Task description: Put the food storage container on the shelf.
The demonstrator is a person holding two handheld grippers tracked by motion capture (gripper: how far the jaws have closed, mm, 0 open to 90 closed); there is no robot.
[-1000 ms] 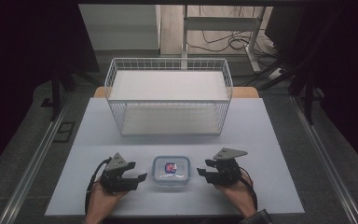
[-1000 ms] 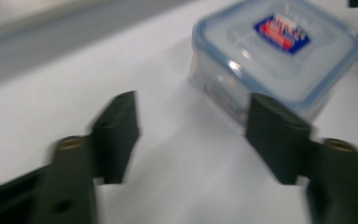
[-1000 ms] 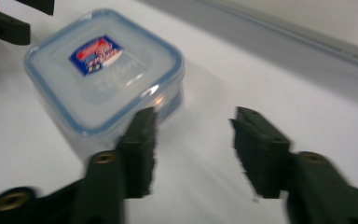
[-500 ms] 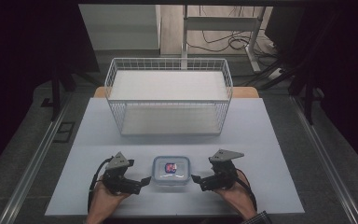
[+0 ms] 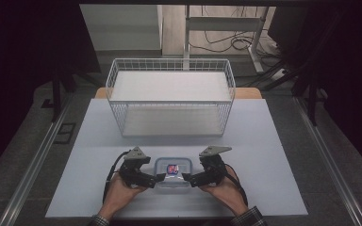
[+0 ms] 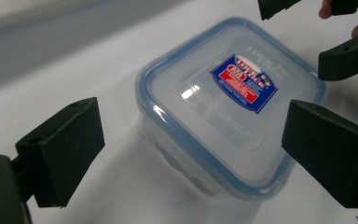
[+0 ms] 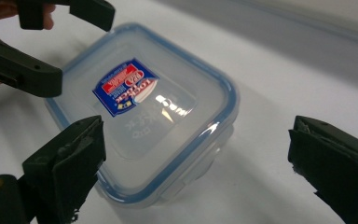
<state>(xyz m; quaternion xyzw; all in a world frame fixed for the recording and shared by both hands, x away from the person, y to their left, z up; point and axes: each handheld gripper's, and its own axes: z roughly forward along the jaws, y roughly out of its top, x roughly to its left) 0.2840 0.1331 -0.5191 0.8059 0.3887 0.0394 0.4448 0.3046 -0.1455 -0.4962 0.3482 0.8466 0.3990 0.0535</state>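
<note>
Approach phase, by the look of it: the clear plastic food container [image 5: 172,172] is being closed in on from both sides and hasn't been gripped yet. It sits on the white table [image 5: 264,155], on the near side of the wire basket [image 5: 170,96], well apart from it and roughly in line with its middle.

The left gripper [image 5: 159,177] is parked just beside the container's left edge, the right gripper [image 5: 185,177] just beside its right edge. Both sets of jaws are spread wide, with nothing pinched between them. In each gripper view the box [image 6: 228,121] is seen lying ahead of the open jaws rather than between them [image 7: 144,116].

Next move, probably: each gripper gets eased in until a side or rim is bracketed, then squeezed evenly so the box isn't shoved sideways.

As for looks: squarish with rounded corners, see-through body, clear lid trimmed by a blue seal ring, and a blue-and-red sticker [image 6: 244,83] on top. Contents can't be made out; it seems empty.
</note>
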